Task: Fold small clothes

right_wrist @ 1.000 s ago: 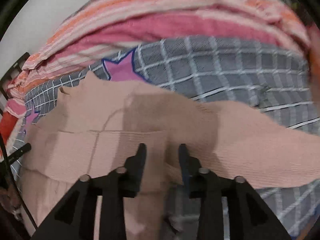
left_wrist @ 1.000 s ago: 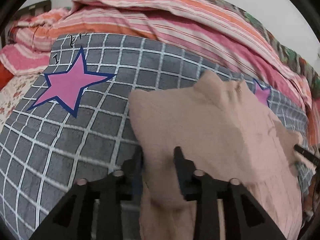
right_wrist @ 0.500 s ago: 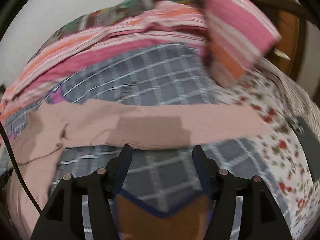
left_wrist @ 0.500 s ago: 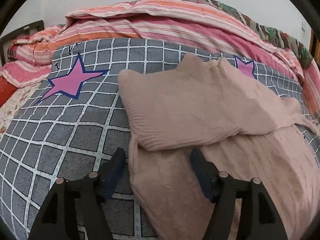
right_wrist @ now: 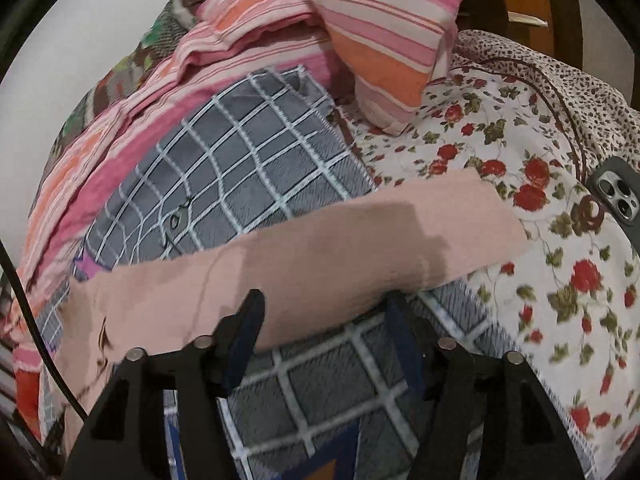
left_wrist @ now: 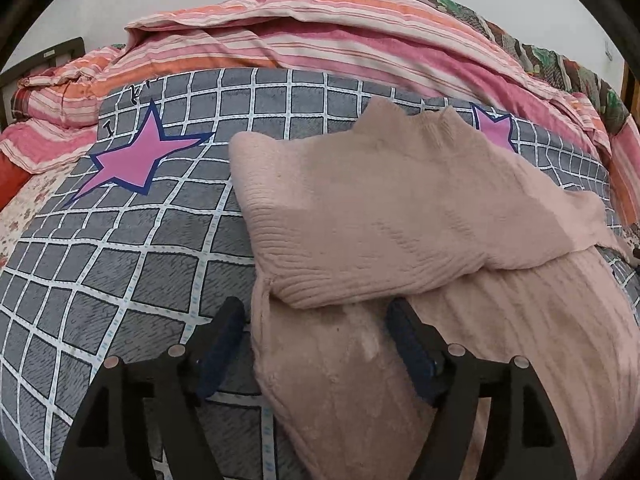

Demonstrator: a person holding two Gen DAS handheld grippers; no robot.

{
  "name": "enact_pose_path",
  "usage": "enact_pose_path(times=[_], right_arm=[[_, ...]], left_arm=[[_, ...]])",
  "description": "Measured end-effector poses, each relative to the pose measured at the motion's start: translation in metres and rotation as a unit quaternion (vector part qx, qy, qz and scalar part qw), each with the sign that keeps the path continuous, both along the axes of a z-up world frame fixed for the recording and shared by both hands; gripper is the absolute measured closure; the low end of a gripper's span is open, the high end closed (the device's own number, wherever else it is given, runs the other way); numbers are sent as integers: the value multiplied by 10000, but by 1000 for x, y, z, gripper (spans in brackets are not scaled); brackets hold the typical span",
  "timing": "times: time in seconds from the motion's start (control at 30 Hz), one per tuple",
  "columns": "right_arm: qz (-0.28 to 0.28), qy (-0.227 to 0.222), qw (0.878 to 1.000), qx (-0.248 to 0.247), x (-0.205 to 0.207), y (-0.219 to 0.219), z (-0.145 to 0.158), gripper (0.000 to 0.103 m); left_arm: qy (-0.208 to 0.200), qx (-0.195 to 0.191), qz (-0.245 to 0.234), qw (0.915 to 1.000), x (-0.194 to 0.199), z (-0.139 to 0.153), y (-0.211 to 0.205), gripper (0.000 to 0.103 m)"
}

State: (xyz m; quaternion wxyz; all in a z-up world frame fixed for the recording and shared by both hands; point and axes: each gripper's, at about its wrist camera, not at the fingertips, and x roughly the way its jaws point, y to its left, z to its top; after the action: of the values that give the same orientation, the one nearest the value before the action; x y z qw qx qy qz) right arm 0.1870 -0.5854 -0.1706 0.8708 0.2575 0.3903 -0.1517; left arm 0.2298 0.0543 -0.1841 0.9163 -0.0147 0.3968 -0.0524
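Note:
A pink knit sweater (left_wrist: 400, 208) lies flat on the grey checked blanket (left_wrist: 120, 264). One sleeve is folded across its body, with the ribbed cuff (left_wrist: 320, 284) near the left edge. My left gripper (left_wrist: 316, 332) hovers just below that cuff with its jaws opening. Only loose fabric of the sweater's body lies between its fingers, and the pads do not press on it. In the right wrist view the other sleeve (right_wrist: 360, 248) stretches out to the right. My right gripper (right_wrist: 324, 308) is at the sleeve's near edge, jaws closing and still wide apart.
A striped pink and orange quilt (left_wrist: 360, 40) is heaped along the far side. A striped pillow (right_wrist: 384, 40) and a floral sheet (right_wrist: 540, 300) lie to the right. A phone (right_wrist: 616, 196) rests on the sheet. A black cable (right_wrist: 24, 300) runs down the left.
My left gripper let go of the sleeve, which now lies folded across the body, and its jaws widened. My right gripper swung right along the other sleeve toward its cuff.

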Motion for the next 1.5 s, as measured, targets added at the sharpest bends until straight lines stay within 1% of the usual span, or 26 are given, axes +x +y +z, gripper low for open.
enact_pose_path(times=[0.07, 0.1, 0.17, 0.23, 0.33, 0.37, 0.47, 0.57, 0.67, 0.73, 0.8, 0.9, 0.97, 1.0, 1.07, 1.1, 1.17, 1.2, 1.23, 1.3, 1.33, 1.37, 1.4, 1.43, 1.47, 1.5], right_arm=[[-143, 77, 9997, -166, 3, -2, 1, 71], [-203, 115, 9994, -246, 5, -4, 0, 76], [-207, 74, 9995, -233, 6, -8, 1, 91], [-169, -56, 9990, -408, 5, -5, 8, 93], [-94, -244, 9947, -996, 1, 15, 32, 94], [-70, -288, 9933, -1117, 1, 22, 39, 94], [24, -417, 9880, -1485, 2, 48, 66, 94], [231, -620, 9829, -1721, 7, 83, 96, 94], [555, -810, 9741, -2039, 16, 134, 126, 94], [865, -958, 9660, -2240, 25, 177, 146, 95], [1290, -1156, 9571, -2322, 33, 228, 162, 95], [1964, -1394, 9409, -2380, 48, 307, 175, 95], [2469, -1489, 9303, -2266, 59, 361, 174, 95], [2754, -1499, 9246, -2164, 65, 390, 169, 94], [3215, -1412, 9153, -1974, 76, 438, 152, 95], [3437, -1305, 9108, -1880, 83, 463, 137, 94], [3754, -1043, 9035, -1783, 92, 499, 109, 93], [3941, -829, 8985, -1746, 96, 516, 91, 93], [4091, -695, 8942, -1683, 98, 526, 81, 92], [4422, -437, 8850, -1393, 100, 536, 59, 87], [4453, -364, 8849, -1318, 99, 535, 55, 81], [4435, -314, 8871, -1239, 97, 532, 54, 71], [4411, -353, 8889, -1184, 93, 525, 55, 65], [4365, -432, 8912, -1160, 90, 518, 58, 54], [4270, -571, 8948, -1175, 83, 508, 63, 48], [4123, -760, 8996, -1224, 73, 491, 70, 47]], left_arm=[[15, -46, -4, 10000, 1, 0, 1, 29], [19, -62, -4, 10000, 2, 0, 1, 29], [27, -100, -14, 9999, 3, -1, 2, 29], [27, -141, -14, 9999, 3, -1, 3, 29], [16, -192, -13, 9998, 3, 0, 4, 29], [8, -231, -17, 9997, 3, 0, 5, 29], [-19, -373, -23, 9993, 1, 1, 8, 29], [-55, -515, -54, 9986, -1, 2, 11, 27], [-88, -764, 1, 9970, -5, 6, 19, 27], [-121, -956, 222, 9951, -12, 12, 31, 27], [-130, -1262, 417, 9910, -20, 19, 50, 27], [-188, -1461, 721, 9865, -36, 28, 81, 27], [-236, -1460, 908, 9848, -44, 32, 101, 27], [-240, -1461, 1001, 9839, -48, 33, 111, 27], [-196, -1495, 1127, 9821, -58, 33, 128, 27], [-181, -1521, 1162, 9813, -61, 33, 134, 27], [-164, -1524, 1184, 9811, -70, 33, 144, 26], [-160, -1474, 1160, 9821, -73, 33, 146, 26], [-164, -1420, 1133, 9832, -76, 33, 147, 26], [-184, -1364, 1049, 9849, -78, 33, 145, 26], [-172, -1368, 984, 9855, -77, 33, 142, 26], [-153, -1380, 898, 9862, -75, 33, 138, 26], [-136, -1393, 811, 9868, -72, 34, 133, 26], [-140, -1410, 735, 9872, -70, 35, 127, 26], [-153, -1421, 629, 9877, -66, 36, 120, 26], [-167, -1399, 477, 9889, -60, 38, 110, 26]])
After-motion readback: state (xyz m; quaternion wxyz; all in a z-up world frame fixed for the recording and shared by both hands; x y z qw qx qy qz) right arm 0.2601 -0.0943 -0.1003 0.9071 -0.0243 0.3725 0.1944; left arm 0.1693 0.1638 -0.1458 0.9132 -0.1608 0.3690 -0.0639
